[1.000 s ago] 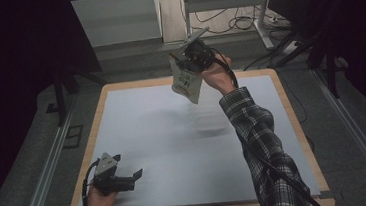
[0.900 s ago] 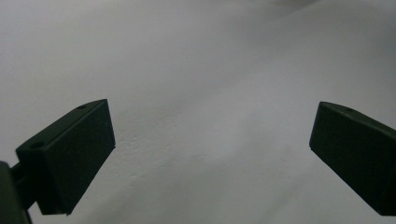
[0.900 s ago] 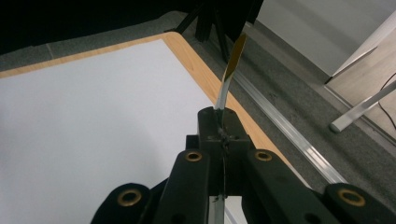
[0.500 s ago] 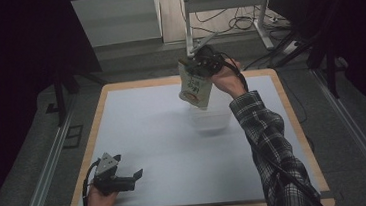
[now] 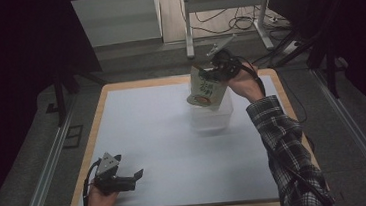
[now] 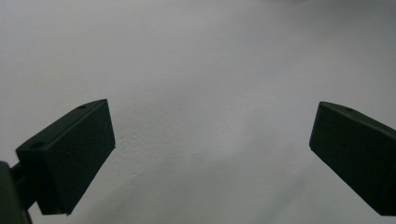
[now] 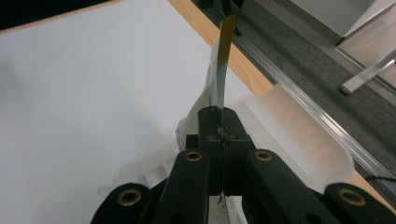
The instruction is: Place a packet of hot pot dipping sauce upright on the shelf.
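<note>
Two grippers: right gripper point(image 5: 214, 73) fingers are pinching a snack pouch point(image 5: 204, 89) above a translucent container point(image 5: 212, 114); left gripper point(image 5: 127, 180) fingers are spreading wide over the surface point(image 5: 154, 135).

Pouch point(image 5: 205, 88) above tub point(image 5: 212, 115)

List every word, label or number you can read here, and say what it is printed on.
No text can be read with confidence.
Pouch, held by the right gripper over the clear container: green characters on a pale panel and a darker print below, too small and blurred to read.
Pouch edge in the right gripper view: edge-on, no print legible.
White table mat: no text.
</note>
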A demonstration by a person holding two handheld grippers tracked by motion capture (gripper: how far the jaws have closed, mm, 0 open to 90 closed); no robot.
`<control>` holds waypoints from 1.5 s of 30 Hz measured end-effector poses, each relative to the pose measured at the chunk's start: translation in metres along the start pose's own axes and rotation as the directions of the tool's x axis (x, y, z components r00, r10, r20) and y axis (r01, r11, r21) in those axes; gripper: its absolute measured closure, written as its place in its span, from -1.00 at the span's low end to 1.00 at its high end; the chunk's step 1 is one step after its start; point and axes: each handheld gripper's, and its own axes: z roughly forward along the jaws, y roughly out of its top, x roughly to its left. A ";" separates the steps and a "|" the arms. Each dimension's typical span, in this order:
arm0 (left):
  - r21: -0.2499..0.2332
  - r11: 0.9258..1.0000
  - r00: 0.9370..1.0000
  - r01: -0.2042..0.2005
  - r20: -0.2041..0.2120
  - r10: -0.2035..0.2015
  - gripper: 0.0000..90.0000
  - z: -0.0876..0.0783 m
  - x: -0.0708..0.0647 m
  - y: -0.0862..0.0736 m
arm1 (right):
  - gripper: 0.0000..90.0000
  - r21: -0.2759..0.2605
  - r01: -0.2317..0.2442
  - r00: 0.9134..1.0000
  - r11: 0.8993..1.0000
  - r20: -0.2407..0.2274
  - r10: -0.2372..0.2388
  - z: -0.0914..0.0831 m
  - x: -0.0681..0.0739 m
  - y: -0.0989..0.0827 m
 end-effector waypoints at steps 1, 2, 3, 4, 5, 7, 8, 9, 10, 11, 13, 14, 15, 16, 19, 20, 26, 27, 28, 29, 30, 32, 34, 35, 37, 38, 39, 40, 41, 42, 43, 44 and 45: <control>0.000 1.000 1.000 0.000 0.000 0.000 -1.00 0.000 0.000 0.000 | 0.97 0.003 0.003 1.000 1.000 0.004 -0.003 -0.002 -0.002 -0.002; 0.000 1.000 1.000 -0.001 -0.001 0.001 -1.00 0.000 0.000 0.000 | 0.97 0.014 -0.002 1.000 1.000 0.009 0.002 -0.007 -0.005 -0.006; 0.000 1.000 1.000 -0.001 -0.001 0.001 -1.00 0.000 0.000 0.000 | 0.97 0.017 -0.006 1.000 1.000 0.008 0.006 -0.008 -0.006 -0.007; 0.001 1.000 1.000 -0.001 -0.001 0.001 -1.00 0.000 0.000 0.000 | 0.96 0.020 -0.005 1.000 1.000 0.004 0.005 -0.009 -0.006 -0.008; 0.002 1.000 1.000 -0.002 -0.001 0.002 -1.00 0.001 0.000 0.000 | 0.96 0.022 -0.001 1.000 1.000 0.001 0.001 -0.008 -0.006 -0.009; 0.002 1.000 1.000 -0.002 -0.002 0.002 -1.00 0.001 0.000 0.001 | 0.96 0.030 0.001 1.000 1.000 0.000 -0.001 -0.007 -0.005 -0.009; 0.002 1.000 1.000 -0.003 -0.002 0.003 -1.00 0.001 0.000 0.001 | 0.96 0.041 0.007 1.000 0.999 0.014 -0.008 -0.004 -0.003 -0.009; 0.003 1.000 1.000 -0.004 -0.002 0.004 -1.00 0.001 0.000 0.001 | 0.96 0.041 0.007 1.000 0.999 0.014 -0.008 -0.004 -0.003 -0.009; 0.003 1.000 1.000 -0.005 -0.002 0.005 -1.00 0.001 0.000 0.001 | 0.96 0.042 0.005 1.000 0.999 0.013 -0.006 -0.004 -0.003 -0.008; 0.003 1.000 1.000 -0.004 -0.001 0.004 -1.00 0.001 0.000 0.000 | 0.96 0.041 0.003 1.000 0.999 0.013 -0.003 -0.003 -0.003 -0.008; 0.002 1.000 1.000 -0.004 -0.001 0.004 -1.00 0.001 0.000 0.000 | 0.96 0.047 0.003 1.000 0.999 0.018 -0.004 -0.003 -0.004 -0.009; 0.002 1.000 1.000 -0.004 0.000 0.004 -1.00 0.001 0.000 0.000 | 0.96 0.053 -0.003 1.000 0.999 0.017 0.002 -0.003 -0.004 -0.009; 0.003 1.000 1.000 -0.005 0.000 0.005 -1.00 0.001 0.000 0.000 | 0.97 0.053 -0.002 1.000 0.999 0.012 0.001 -0.003 -0.005 -0.009; 0.004 1.000 1.000 -0.005 0.000 0.005 -1.00 0.001 0.000 0.000 | 0.97 0.057 -0.003 1.000 0.998 0.010 0.002 -0.004 -0.005 -0.009; 0.003 1.000 1.000 -0.005 0.000 0.005 -1.00 0.001 0.000 0.001 | 0.97 0.065 0.002 1.000 0.998 0.020 -0.003 -0.002 -0.004 -0.012; 0.004 1.000 1.000 -0.005 0.000 0.005 -1.00 0.001 0.000 0.001 | 0.97 0.065 0.002 1.000 0.998 0.020 -0.003 -0.002 -0.004 -0.012; 0.006 1.000 1.000 -0.006 -0.001 0.006 -1.00 0.001 0.000 0.001 | 0.97 0.077 -0.004 0.999 0.997 0.034 0.002 0.000 -0.004 -0.017; 0.006 1.000 1.000 -0.005 -0.001 0.005 -1.00 0.002 0.000 0.001 | 0.97 0.080 -0.003 0.999 0.997 0.038 0.000 0.000 -0.004 -0.017; 0.006 1.000 1.000 -0.005 -0.001 0.005 -1.00 0.002 0.000 0.001 | 0.97 0.088 0.001 0.999 0.996 0.044 -0.004 -0.002 -0.005 -0.018; 0.007 1.000 1.000 -0.005 -0.001 0.005 -1.00 0.002 0.000 0.001 | 0.97 0.100 0.006 0.999 0.995 0.047 -0.011 -0.005 -0.005 -0.019; 0.007 1.000 1.000 -0.005 -0.001 0.005 -1.00 0.002 0.000 0.001 | 0.97 0.100 0.006 0.999 0.995 0.047 -0.011 -0.005 -0.005 -0.019; 0.007 1.000 1.000 -0.004 -0.002 0.004 -1.00 0.002 0.000 0.001 | 0.97 0.115 0.022 0.998 0.993 0.052 -0.028 -0.008 -0.005 -0.019; 0.008 1.000 1.000 -0.006 -0.003 0.006 -1.00 0.002 -0.001 0.001 | 0.97 0.119 0.037 0.998 0.992 0.054 -0.044 -0.010 -0.005 -0.020; 0.008 1.000 1.000 -0.006 -0.003 0.006 -1.00 0.002 -0.001 0.001 | 0.97 0.123 0.037 0.998 0.992 0.054 -0.044 -0.011 -0.004 -0.020; 0.008 1.000 1.000 -0.005 -0.003 0.005 -1.00 0.002 0.000 0.001 | 0.97 0.124 0.049 0.997 0.991 0.054 -0.056 -0.011 -0.004 -0.019; 0.008 1.000 1.000 -0.004 -0.003 0.004 -1.00 0.002 0.000 0.001 | 0.97 0.126 0.049 0.997 0.991 0.052 -0.056 -0.009 -0.002 -0.018; 0.007 1.000 1.000 -0.004 -0.002 0.004 -1.00 0.002 0.000 0.001 | 0.95 0.130 0.056 0.997 0.990 0.051 -0.064 -0.007 -0.001 -0.017; 0.007 1.000 1.000 -0.004 -0.002 0.004 -1.00 0.002 0.000 0.001 | 0.92 0.132 0.068 0.996 0.989 0.050 -0.075 -0.004 0.001 -0.015; 0.007 1.000 1.000 -0.004 -0.002 0.004 -1.00 0.002 0.000 0.001 | 0.88 0.132 0.070 0.996 0.989 0.043 -0.076 0.000 0.003 -0.014; 0.007 1.000 1.000 -0.004 -0.002 0.004 -1.00 0.002 0.000 0.001 | 0.88 0.132 0.070 0.996 0.989 0.043 -0.076 0.000 0.003 -0.014; 0.007 1.000 1.000 -0.005 -0.002 0.005 -1.00 0.002 0.000 0.001 | 0.82 0.130 0.073 0.996 0.989 0.039 -0.078 0.002 0.004 -0.013; 0.007 1.000 1.000 -0.006 -0.001 0.006 -1.00 0.002 0.000 0.001 | 0.73 0.125 0.074 0.996 0.989 0.038 -0.080 0.005 0.005 -0.012; 0.007 1.000 1.000 -0.006 -0.001 0.006 -1.00 0.002 0.000 0.000 | 0.71 0.119 0.074 0.997 0.990 0.030 -0.078 0.007 0.006 -0.012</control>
